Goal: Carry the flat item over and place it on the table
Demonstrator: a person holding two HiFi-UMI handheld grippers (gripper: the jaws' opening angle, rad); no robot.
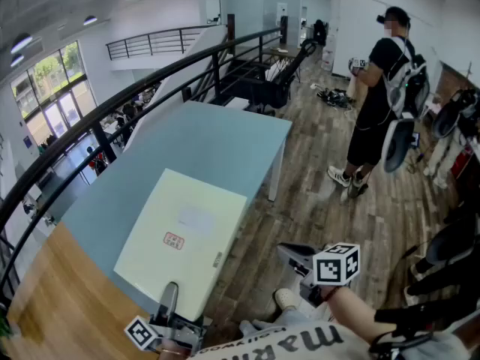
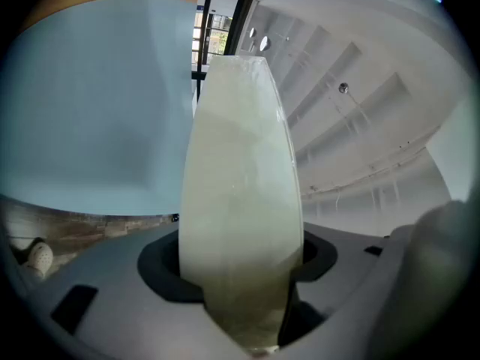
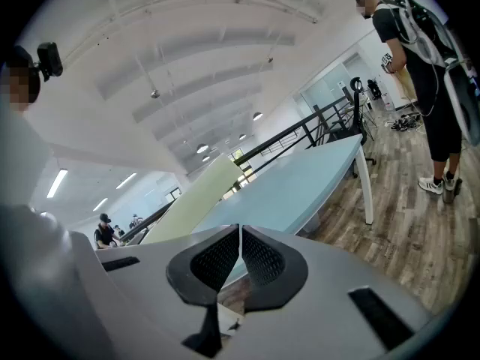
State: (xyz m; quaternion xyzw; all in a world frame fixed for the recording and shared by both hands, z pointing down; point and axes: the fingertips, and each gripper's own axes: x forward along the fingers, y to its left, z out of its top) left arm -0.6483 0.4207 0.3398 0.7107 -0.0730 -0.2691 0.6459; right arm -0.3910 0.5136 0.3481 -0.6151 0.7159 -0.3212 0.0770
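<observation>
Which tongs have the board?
The left tongs, clamped on the near edge of the pale flat board over the blue table. The right tongs are shut on nothing.

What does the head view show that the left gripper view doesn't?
Only the head view: the board's wide flat face with its red label, the right gripper, and a person standing on the wood floor.

Only the left gripper view: the board's thin edge seen close up, pinched between the black pads of the left gripper.

Both: the board and the blue table beyond it.
</observation>
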